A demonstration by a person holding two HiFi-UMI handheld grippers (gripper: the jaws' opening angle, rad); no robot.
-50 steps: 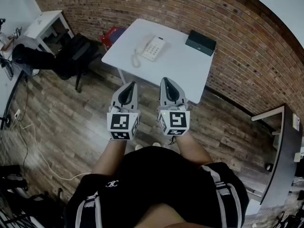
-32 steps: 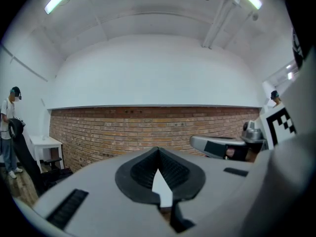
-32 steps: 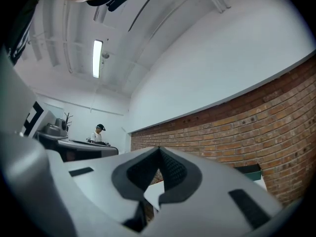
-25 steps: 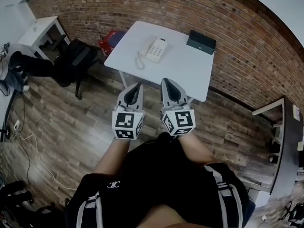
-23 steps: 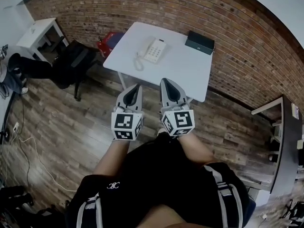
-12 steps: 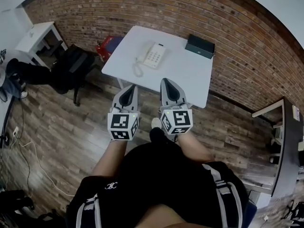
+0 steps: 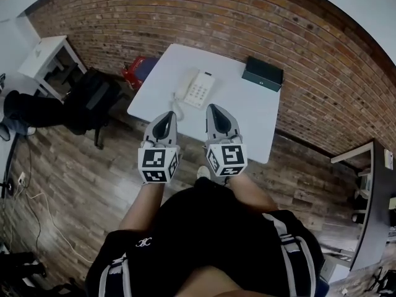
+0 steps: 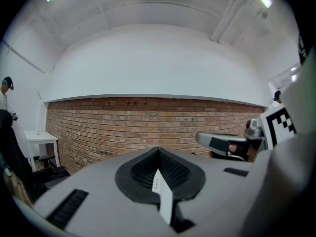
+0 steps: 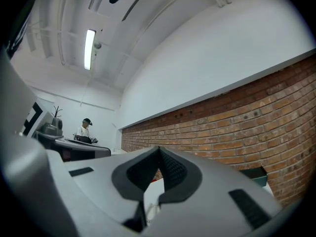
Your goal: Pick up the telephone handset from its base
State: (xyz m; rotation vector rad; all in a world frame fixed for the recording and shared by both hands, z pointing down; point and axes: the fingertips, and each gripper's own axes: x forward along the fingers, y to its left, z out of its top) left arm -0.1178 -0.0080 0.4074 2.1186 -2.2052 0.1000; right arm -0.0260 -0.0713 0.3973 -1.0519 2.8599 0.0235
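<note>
Just ahead of the left hand-held gripper (image 7: 167, 115), closed and empty like the right hand-held gripper (image 7: 213, 109), the handset (image 7: 183, 85) lay on its base (image 7: 202, 91), long axis running away from it

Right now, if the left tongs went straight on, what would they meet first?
Probably the brick wall: the left tongs' own view shows only that ahead. From the head view the telephone's coiled cord lies near that line, perhaps lower.
</note>
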